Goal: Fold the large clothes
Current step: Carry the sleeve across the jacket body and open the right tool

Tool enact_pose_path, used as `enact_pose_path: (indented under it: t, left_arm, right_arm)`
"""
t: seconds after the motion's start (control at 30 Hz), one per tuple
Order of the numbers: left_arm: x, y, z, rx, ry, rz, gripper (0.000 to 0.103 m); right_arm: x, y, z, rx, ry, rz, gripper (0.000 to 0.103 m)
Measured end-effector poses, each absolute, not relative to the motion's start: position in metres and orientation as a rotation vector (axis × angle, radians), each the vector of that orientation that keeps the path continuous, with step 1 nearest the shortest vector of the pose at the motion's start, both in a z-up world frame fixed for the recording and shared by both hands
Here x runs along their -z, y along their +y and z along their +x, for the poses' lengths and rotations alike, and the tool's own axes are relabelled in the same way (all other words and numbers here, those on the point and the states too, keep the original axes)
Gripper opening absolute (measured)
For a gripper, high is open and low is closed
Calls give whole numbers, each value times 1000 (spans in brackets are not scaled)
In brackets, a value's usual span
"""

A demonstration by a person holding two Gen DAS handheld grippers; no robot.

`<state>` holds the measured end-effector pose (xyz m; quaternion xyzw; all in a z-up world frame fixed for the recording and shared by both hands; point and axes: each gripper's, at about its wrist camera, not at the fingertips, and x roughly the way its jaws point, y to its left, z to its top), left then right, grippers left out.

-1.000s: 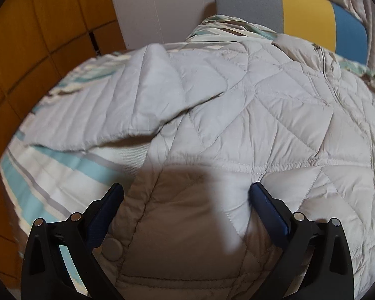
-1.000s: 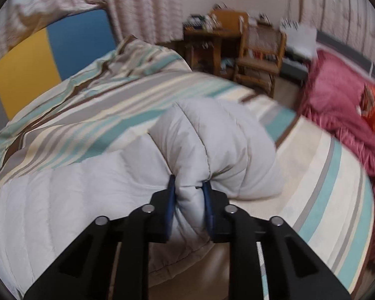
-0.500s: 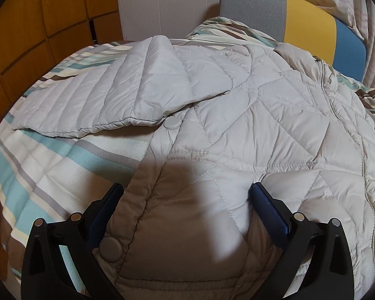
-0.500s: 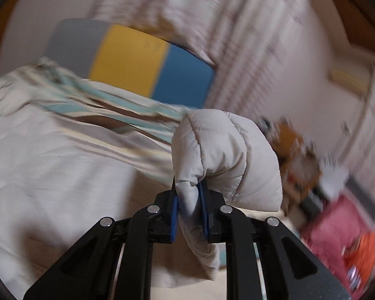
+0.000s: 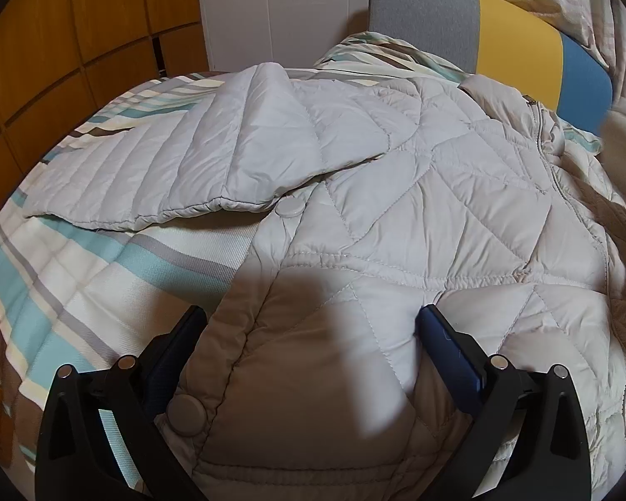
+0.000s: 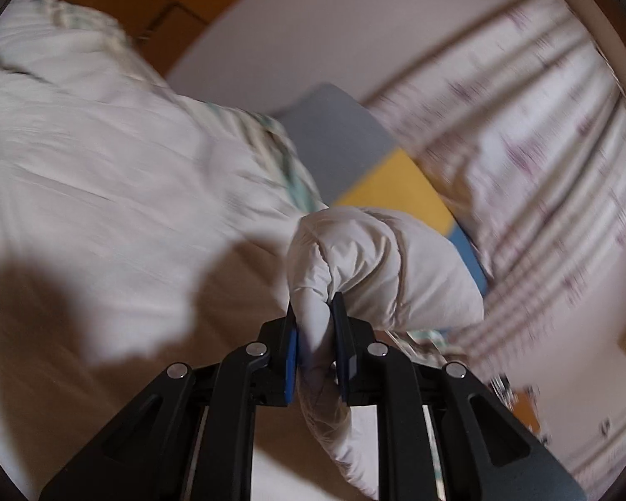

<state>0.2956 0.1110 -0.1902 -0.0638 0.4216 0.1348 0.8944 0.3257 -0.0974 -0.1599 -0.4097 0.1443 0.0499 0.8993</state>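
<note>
A pale grey quilted down jacket lies spread front-up on the bed, its left sleeve stretched out to the left. My left gripper is open, its blue pads astride the jacket's lower hem near a round snap button. My right gripper is shut on the jacket's other sleeve, which is bunched and lifted above the jacket body. The right wrist view is motion-blurred.
A striped cream, teal and grey bedspread covers the bed. A grey, yellow and blue headboard stands at the far end, wooden panels to the left. Patterned curtains hang on the right.
My right gripper has lifted the sleeve and swung it left from the bed's side, over the jacket body. The left gripper has stayed open at the hem, shifting only slightly.
</note>
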Motion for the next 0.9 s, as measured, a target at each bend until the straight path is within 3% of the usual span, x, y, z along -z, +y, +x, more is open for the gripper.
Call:
enact_pose_path:
  t: [0.17,0.23,0.37,0.43,0.63,0.9]
  left_arm:
    - [191,112,296,-278,873,-140,100]
    - [191,112,296,-279,873,-136,100]
    - [190,113,295,-278,874,-138,100]
    - [189,112,295,-279,879,-137,100]
    - [168,110,291,-280,896,-170,100]
    - [108,69,295,-162,722,-242,100]
  right_arm:
    - [179,-54,322,-266,324,-846,14]
    - [188,-42,327,-353,375,-861,24]
    - [199,-34,323,-377,359,-904,33]
    - [198,-36,322,-381,359,-879,44]
    - [163,-58,297,-421,272,-797,66]
    - [130,-122,287,-342,337,-485,66]
